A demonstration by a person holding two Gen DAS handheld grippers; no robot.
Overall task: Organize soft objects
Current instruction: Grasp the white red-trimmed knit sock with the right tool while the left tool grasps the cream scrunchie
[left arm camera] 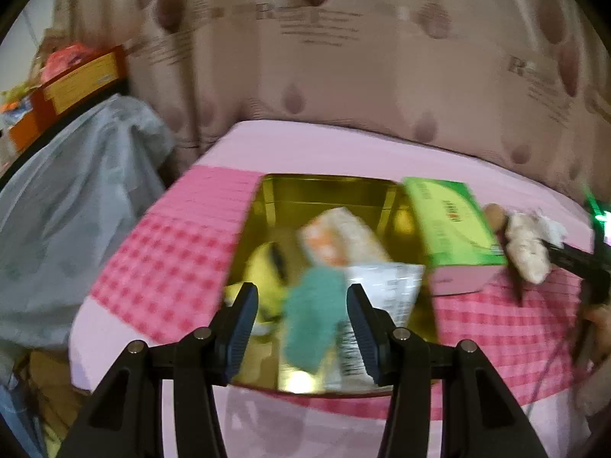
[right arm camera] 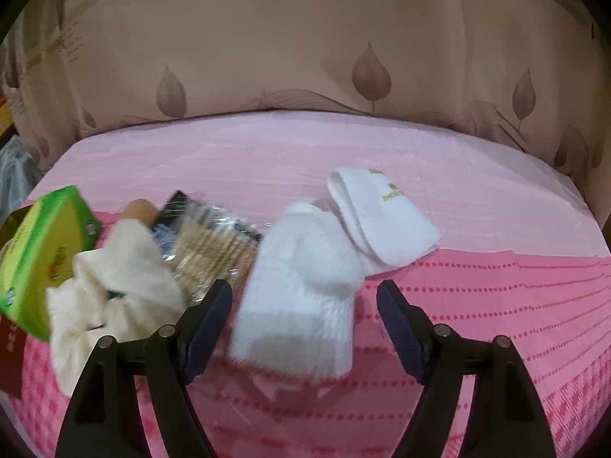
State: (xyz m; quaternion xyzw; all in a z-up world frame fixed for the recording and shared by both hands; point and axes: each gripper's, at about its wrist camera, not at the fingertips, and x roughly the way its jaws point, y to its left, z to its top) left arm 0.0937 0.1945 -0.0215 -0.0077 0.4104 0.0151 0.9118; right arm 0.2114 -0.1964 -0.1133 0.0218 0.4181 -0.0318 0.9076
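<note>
left hand-held gripper (left arm camera: 301, 328) hangs over a gold tin box (left arm camera: 328, 198) on the counter (left arm camera: 164, 252), which is covered in pink checked cloth. jaws apart, released; a blurred teal soft item (left arm camera: 313, 316) shows between the fingers, but i cannot tell if it is in the box or touched. in the box: a yellow plush (left arm camera: 263, 267) at 9 o'clock of the teal item, a clear packet (left arm camera: 385, 290) at 3 o'clock, and an orange-white pack (left arm camera: 340, 236) at 12 o'clock. a green box (left arm camera: 446, 221) stands just beside the tin at 3 o'clock.

right hand-held gripper (right arm camera: 305, 324) is released, jaws wide, with a white sock (right arm camera: 301, 297) lying on the cloth between the fingers, pads not pressing it. a 2nd white sock (right arm camera: 382, 213) sits at 1 o'clock, touching the 1st. a cream cloth (right arm camera: 110, 290) lies at 9 o'clock, and a clear pack of sticks (right arm camera: 214, 240) at 11 o'clock. patterned curtain (right arm camera: 305, 38) behind.
</note>
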